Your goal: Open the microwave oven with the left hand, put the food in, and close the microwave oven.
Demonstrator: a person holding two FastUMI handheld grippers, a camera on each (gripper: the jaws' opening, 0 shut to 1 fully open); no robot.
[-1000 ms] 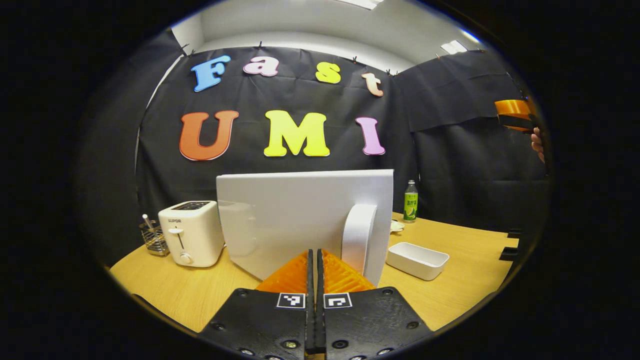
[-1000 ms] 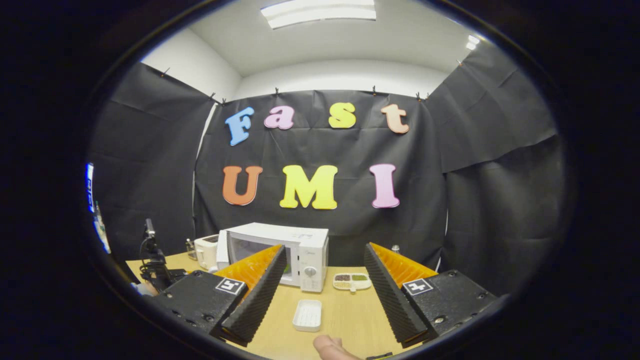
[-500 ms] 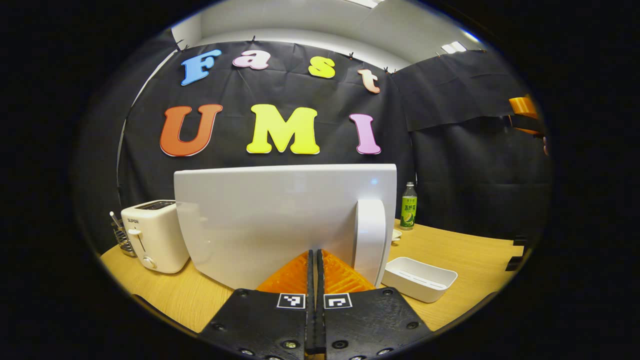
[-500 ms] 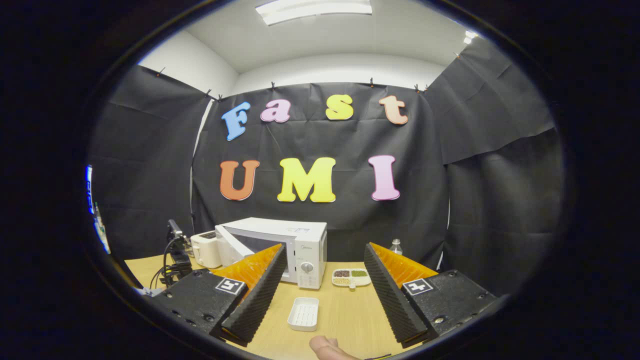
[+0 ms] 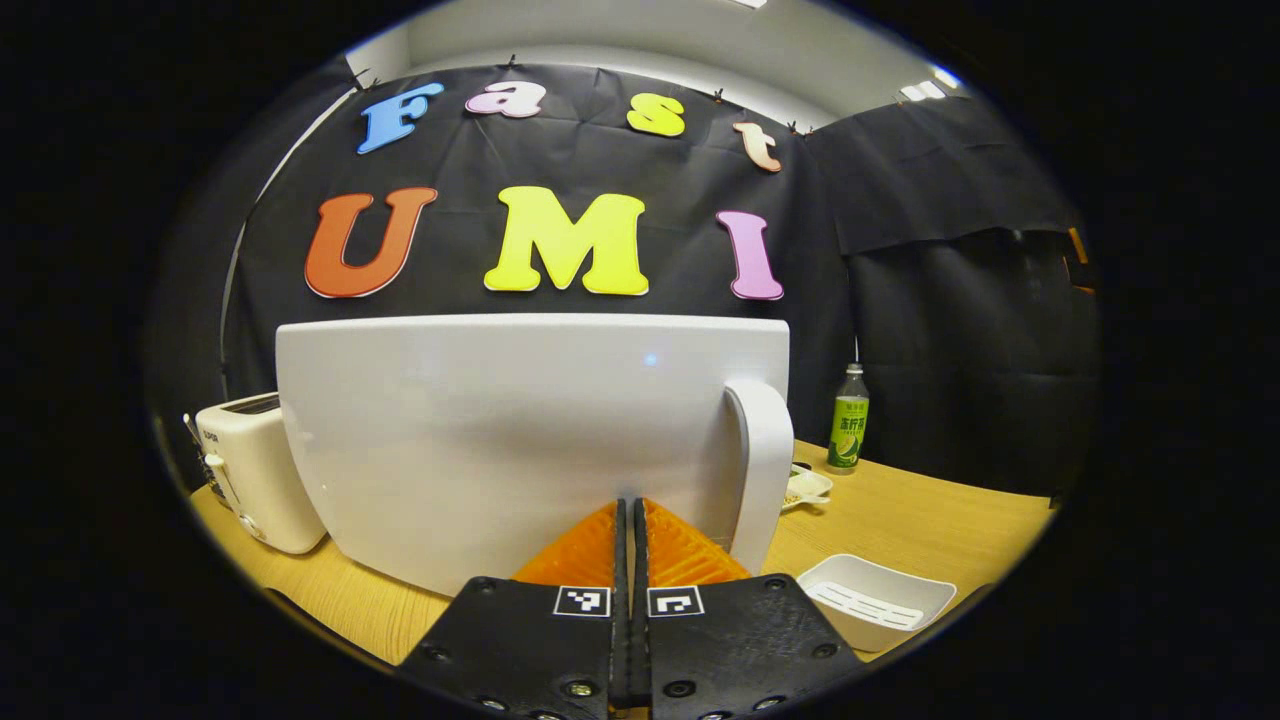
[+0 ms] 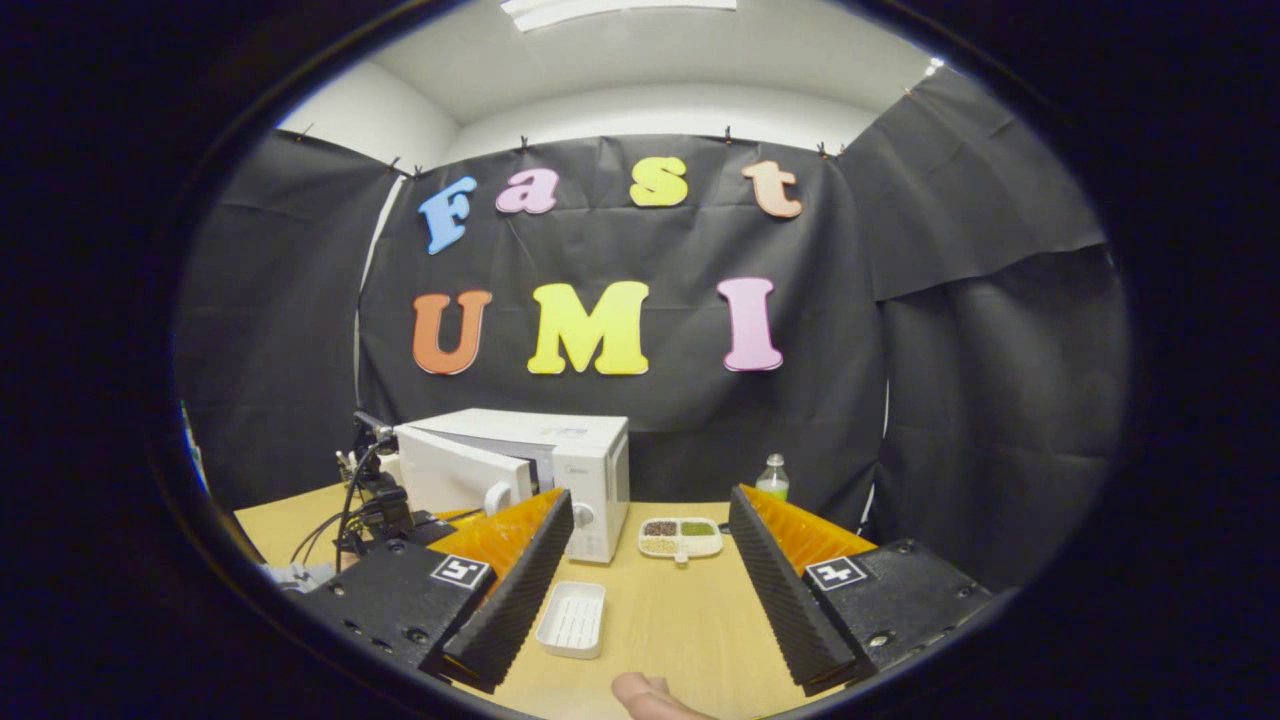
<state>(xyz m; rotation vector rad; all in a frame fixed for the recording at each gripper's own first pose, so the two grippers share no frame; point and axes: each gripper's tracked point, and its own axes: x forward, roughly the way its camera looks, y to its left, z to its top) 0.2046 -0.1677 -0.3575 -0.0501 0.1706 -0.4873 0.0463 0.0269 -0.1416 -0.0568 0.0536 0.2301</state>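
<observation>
The microwave oven [image 6: 560, 465] stands on the wooden table [image 6: 660, 620] against the booth wall and serves as the reference for all positions below.

Door: the microwave door [image 5: 520, 440] is swung partly open, hinged on the side nearer the toaster [image 5: 250, 470]. Its white outer face and the vertical door handle [image 5: 765, 470] face the left gripper view. From the right gripper view the door [image 6: 450, 480] stands out at an angle from the oven front, leaving the control panel with its dial exposed.

Left gripper [image 5: 630, 520]: the fingers are pressed together with no gap between them. The tips sit at the lower part of the door, just beside the handle. It cannot be told whether they touch the door or the handle.

Right gripper [image 6: 650, 560]: the fingers are spread wide apart and grasp nothing. It is held well in front of the oven, above the table.

Food: the divided dish of food [image 6: 680, 537] lies on the table just beside the oven, on the control-panel side, outside the cavity.

Other items: a white tray [image 6: 572, 620] lies on the table in front of the oven. A green-labelled bottle [image 5: 848, 432] stands beyond the food dish, near the wall. The toaster stands beside the oven on the hinge side.
</observation>
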